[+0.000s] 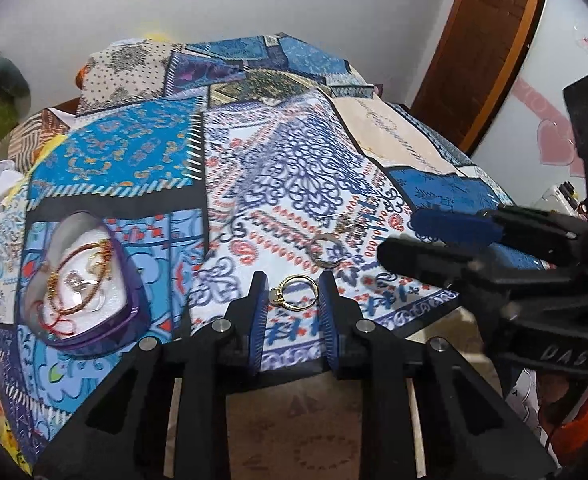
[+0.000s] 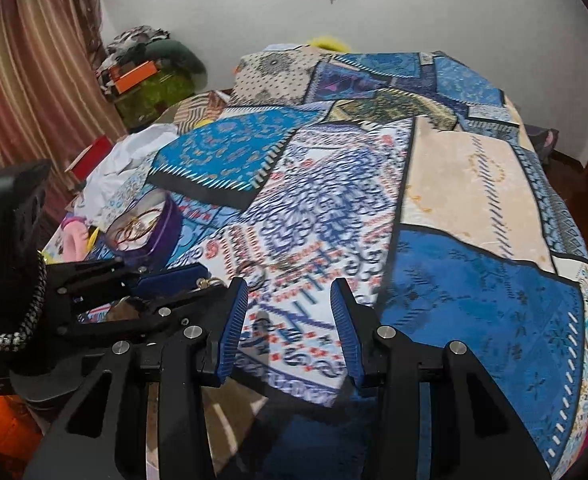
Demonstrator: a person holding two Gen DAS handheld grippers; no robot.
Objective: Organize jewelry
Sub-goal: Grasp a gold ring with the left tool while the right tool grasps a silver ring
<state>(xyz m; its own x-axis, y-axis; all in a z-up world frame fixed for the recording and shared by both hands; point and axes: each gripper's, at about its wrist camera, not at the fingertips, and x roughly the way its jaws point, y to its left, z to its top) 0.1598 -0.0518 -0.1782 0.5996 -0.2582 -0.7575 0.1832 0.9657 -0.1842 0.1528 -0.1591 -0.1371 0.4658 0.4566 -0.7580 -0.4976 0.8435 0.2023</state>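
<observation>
A gold ring with a pale stone (image 1: 294,292) lies on the patterned bedspread (image 1: 278,168), right between the tips of my open left gripper (image 1: 292,280). A silver ring (image 1: 325,251) lies just beyond it, with a small earring-like piece (image 1: 347,225) farther on. A purple jewelry box (image 1: 88,280) with gold bangles and red thread inside sits to the left; it also shows in the right wrist view (image 2: 148,232). My right gripper (image 2: 290,286) is open and empty over the bedspread (image 2: 473,184). The silver ring (image 2: 254,271) lies ahead of its left finger.
The right gripper's body (image 1: 493,248) reaches in at the right of the left wrist view. The left gripper (image 2: 166,280) shows at the left of the right wrist view. White cloth (image 2: 126,164) and clutter lie at the bed's left edge. A wooden door (image 1: 477,40) stands behind.
</observation>
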